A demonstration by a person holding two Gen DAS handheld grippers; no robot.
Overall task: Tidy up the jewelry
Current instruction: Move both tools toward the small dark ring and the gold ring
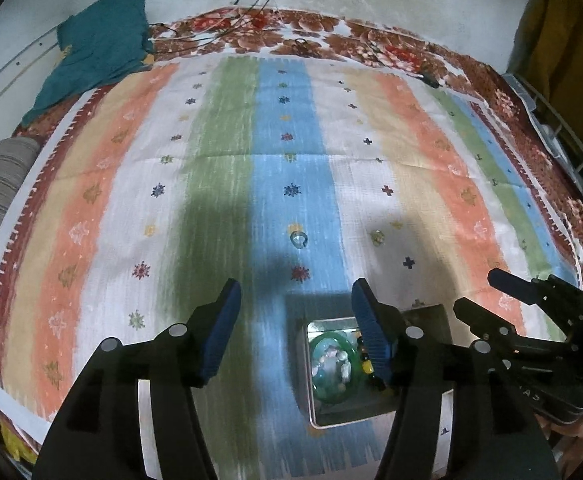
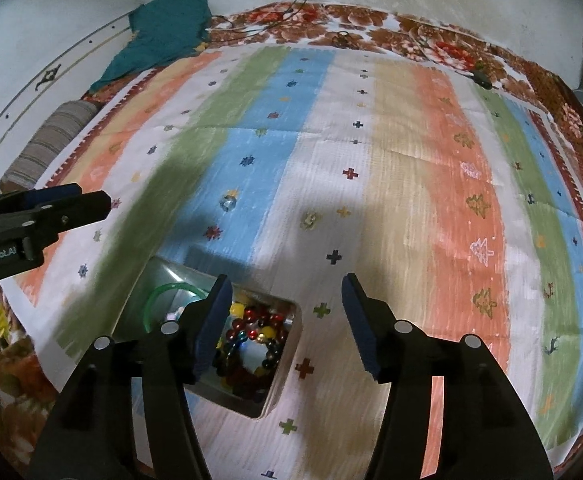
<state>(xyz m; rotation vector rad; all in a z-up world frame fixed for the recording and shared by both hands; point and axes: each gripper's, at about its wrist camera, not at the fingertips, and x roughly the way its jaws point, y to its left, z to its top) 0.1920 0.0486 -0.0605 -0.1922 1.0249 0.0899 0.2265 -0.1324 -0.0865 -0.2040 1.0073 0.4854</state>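
The tray (image 2: 287, 364) is sitting at the near edge of the striped cloth (image 2: 403, 208), w/ jewelry already lying in it: a green bangle (image 2: 167, 292) in the left part, a multicolour bead bracelet (image 2: 251, 340) in the right part. From the left wrist view the bangle is showing w/ some pale, whitish pieces (image 1: 337, 362) inside it; can't tell what they are.

Two small items are still lying loose on the cloth, farther out than the tray: a clear ring (image 1: 298, 239) on the blue stripe, and a yellowish ring-like piece (image 1: 378, 237) to its right on the white stripe. Both well apart from the tray.

The left gripper (image 1: 295, 308) is hanging over the tray's left side, jaws spread, nothing btwn them; its right finger (image 1: 371, 336) is overlapping the beads in view. The right gripper (image 2: 285, 304) is hovering by the tray's right edge, also released and empty; its left finger (image 2: 211, 324) is covering the tray's middle. The loose rings are lying ahead of both claws, not btwn any fingers.

Farther out: a teal cloth (image 1: 99, 48) at the far left, a striped roll (image 2: 51, 140) beside the cloth's left edge.
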